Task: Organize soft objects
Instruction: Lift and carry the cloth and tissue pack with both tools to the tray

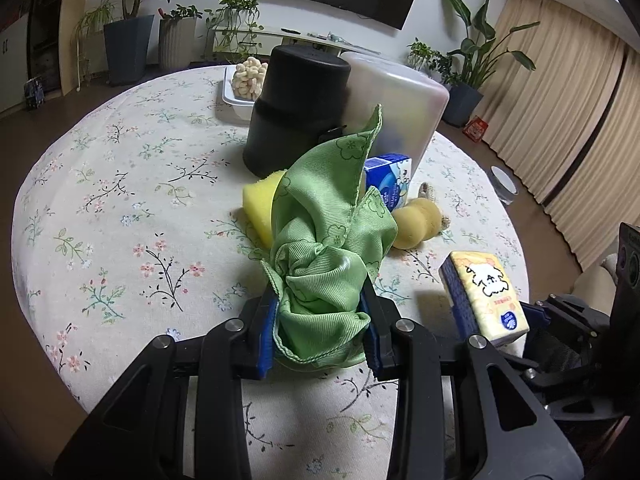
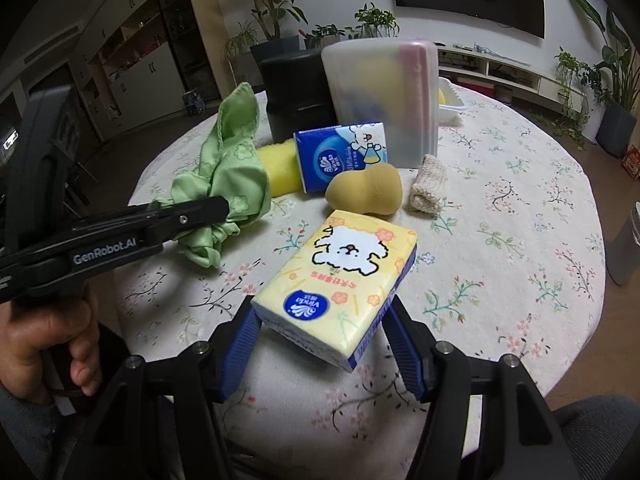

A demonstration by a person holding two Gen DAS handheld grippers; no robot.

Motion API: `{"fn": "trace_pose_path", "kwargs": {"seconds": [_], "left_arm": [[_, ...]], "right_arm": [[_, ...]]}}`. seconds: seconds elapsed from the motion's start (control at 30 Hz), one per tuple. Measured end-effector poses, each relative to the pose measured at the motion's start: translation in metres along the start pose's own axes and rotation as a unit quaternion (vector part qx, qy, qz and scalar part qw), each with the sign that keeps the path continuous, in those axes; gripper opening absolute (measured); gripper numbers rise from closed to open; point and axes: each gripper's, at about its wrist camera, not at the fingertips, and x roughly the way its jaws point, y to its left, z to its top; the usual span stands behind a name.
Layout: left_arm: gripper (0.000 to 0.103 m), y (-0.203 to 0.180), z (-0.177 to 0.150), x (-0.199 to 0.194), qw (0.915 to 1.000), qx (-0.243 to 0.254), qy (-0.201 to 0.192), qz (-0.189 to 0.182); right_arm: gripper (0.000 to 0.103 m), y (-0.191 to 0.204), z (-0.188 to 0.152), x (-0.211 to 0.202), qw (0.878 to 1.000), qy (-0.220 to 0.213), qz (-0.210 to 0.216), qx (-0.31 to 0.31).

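Observation:
My left gripper (image 1: pixel 320 300) is shut on a bunched green cloth (image 1: pixel 320 240), held above the floral tablecloth (image 1: pixel 120 200). In the right wrist view the same cloth (image 2: pixel 236 168) hangs from the left gripper (image 2: pixel 216 208) at the left. My right gripper (image 2: pixel 320 316) is shut on a yellow tissue pack (image 2: pixel 340 276) with a white dog print, its blue pads pressing both long sides. The pack (image 1: pixel 488 292) also shows at the right of the left wrist view. On the table beyond lie a yellow sponge (image 2: pixel 280 168), a blue tissue pack (image 2: pixel 340 156), a gourd-shaped beige sponge (image 2: pixel 364 188) and a knitted cloth (image 2: pixel 428 184).
A translucent lidded box (image 2: pixel 380 96) and a black cylindrical container (image 2: pixel 296 92) stand behind the soft items. A white tray (image 1: pixel 240 96) of puffed snacks sits at the table's far side. A hand (image 2: pixel 48 340) grips the left tool's handle.

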Motion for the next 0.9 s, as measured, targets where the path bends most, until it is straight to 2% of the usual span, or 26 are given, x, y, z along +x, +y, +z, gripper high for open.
{"fn": "trace_pose_path", "kwargs": {"seconds": [0.27,0.57,0.9], "left_arm": [[0.032,-0.003,-0.006,-0.008,1.0,-0.006,0.002,-0.005],[0.032,0.002,-0.01,-0.028,0.9994,-0.031,-0.007,-0.009],[0.032,0.027,0.005,-0.054,0.9983,-0.047,-0.024,0.025]], "right_arm": [[0.065,-0.016,0.0,-0.017,1.0,-0.006,0.007,0.016],[0.065,-0.062,0.005,-0.032,0.998,-0.016,-0.01,0.053],[0.065,-0.116,0.031,-0.057,0.995,-0.052,-0.044,0.076]]}}
